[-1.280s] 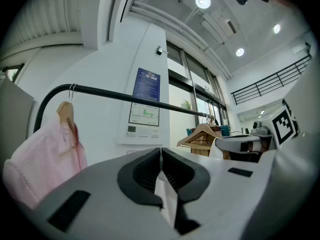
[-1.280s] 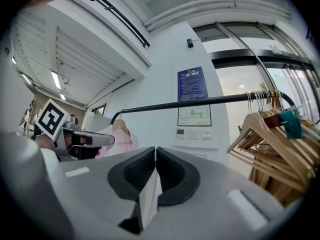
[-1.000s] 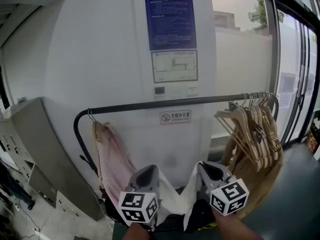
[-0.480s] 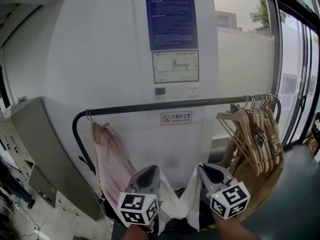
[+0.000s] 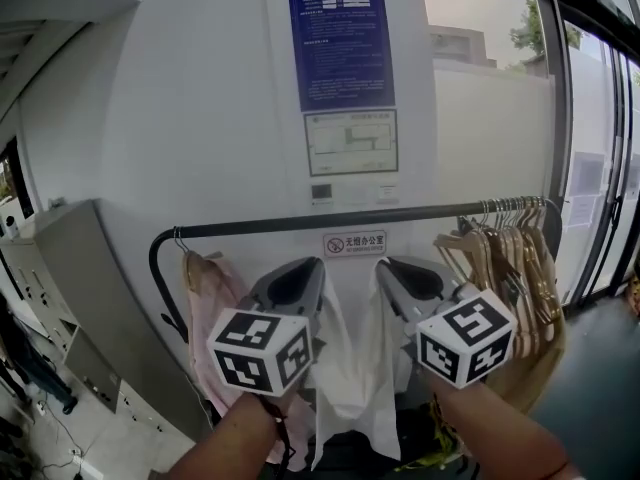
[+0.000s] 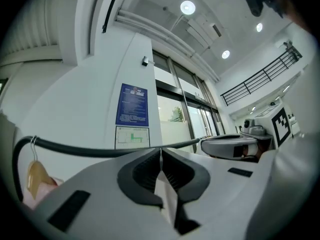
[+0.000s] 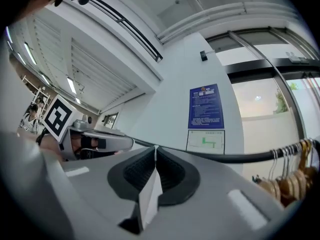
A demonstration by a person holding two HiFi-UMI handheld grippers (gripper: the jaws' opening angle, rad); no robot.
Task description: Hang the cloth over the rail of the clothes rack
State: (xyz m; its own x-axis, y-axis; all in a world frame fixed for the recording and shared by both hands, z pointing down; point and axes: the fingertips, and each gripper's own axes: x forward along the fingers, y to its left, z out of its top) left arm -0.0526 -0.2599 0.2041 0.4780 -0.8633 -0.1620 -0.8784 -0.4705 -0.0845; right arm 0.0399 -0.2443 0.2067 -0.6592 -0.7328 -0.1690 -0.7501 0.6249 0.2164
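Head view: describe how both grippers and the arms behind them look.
Left gripper and right gripper match: smooth grey shells, claws lined with black ribbed pads, each with a white cube bearing black square markers. Forearms are bare, no sleeves showing.

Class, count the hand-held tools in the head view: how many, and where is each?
2. The left tool sits lower centre-left, the right tool lower centre-right. Each is shut on the white cloth, below the rack rail. None seems hidden.

Rail point(image 5: 250, 227) free between pink garment point(image 5: 205, 293) and hangers point(image 5: 508, 243)
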